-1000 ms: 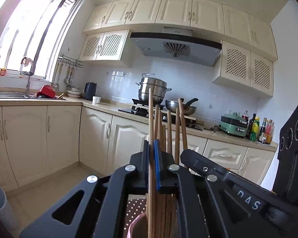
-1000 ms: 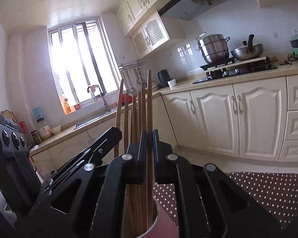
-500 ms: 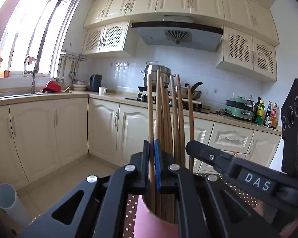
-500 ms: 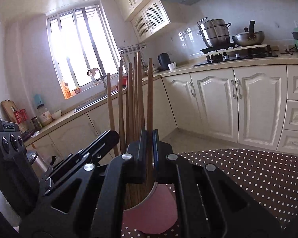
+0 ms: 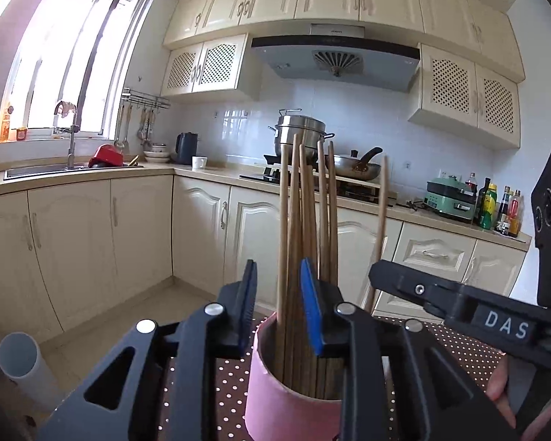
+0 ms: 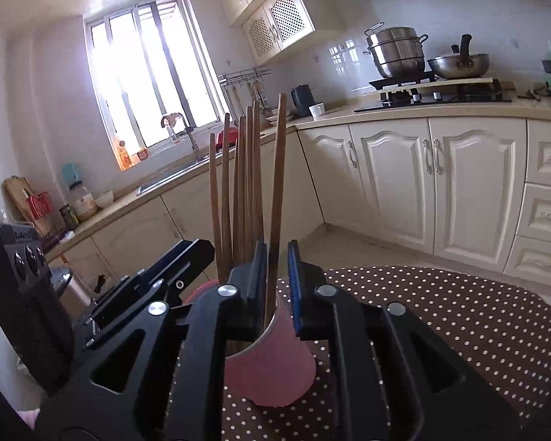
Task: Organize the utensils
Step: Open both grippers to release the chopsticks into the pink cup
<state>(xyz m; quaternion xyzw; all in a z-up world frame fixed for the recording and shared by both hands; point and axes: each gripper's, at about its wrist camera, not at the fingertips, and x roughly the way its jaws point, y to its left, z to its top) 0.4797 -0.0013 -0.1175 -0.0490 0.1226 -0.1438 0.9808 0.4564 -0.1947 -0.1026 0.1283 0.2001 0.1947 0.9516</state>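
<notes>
The left gripper (image 5: 278, 296) points forward and a little downward. Its jaws have just been opening and now stand slightly apart, with one thin stick between the blue pads, which do not press on it. The right gripper (image 6: 276, 281) also points a little downward. Its jaws have just been opening too, and one stick stands in the narrow gap, free of the pads. In the left wrist view the right gripper comes in from 3 o'clock, and the person's fingers (image 5: 497, 386) show on its handle at 4 o'clock.
</notes>
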